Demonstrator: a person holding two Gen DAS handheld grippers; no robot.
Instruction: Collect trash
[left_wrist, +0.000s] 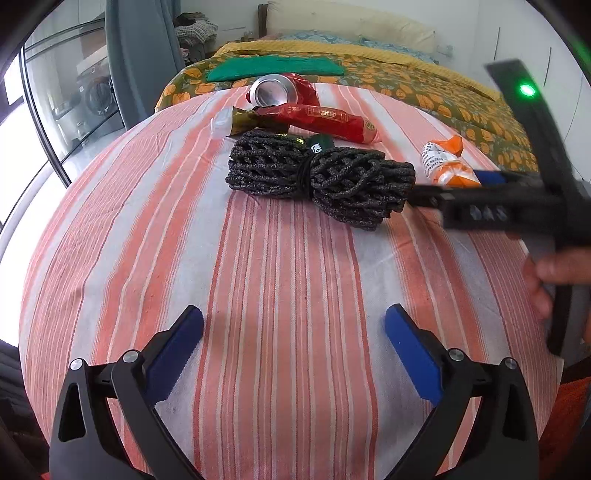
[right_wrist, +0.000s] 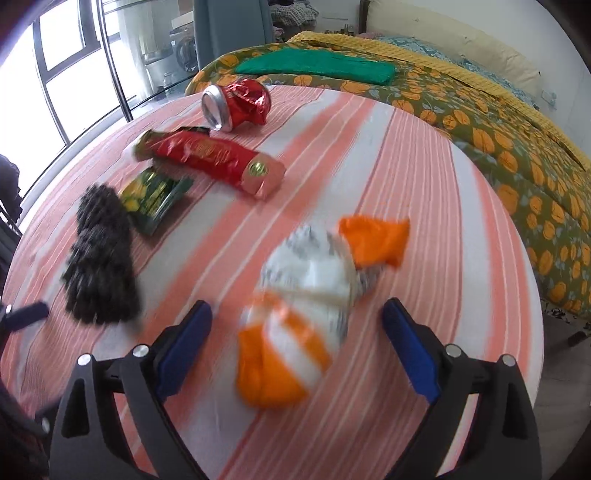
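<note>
Right gripper (right_wrist: 297, 332) gapes wide, its blue pads either side of a crumpled orange-and-white plastic wrapper (right_wrist: 306, 314) on the striped cloth – not pressing it; left gripper (left_wrist: 293, 347) spread, empty, black mesh bundle (left_wrist: 317, 177) ahead

Both wrist views down onto table (left_wrist: 295, 280)

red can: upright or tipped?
Tipped. The crushed red can lies on its side on the striped cloth, silver end facing sideways toward the camera, nothing touching it.
</note>
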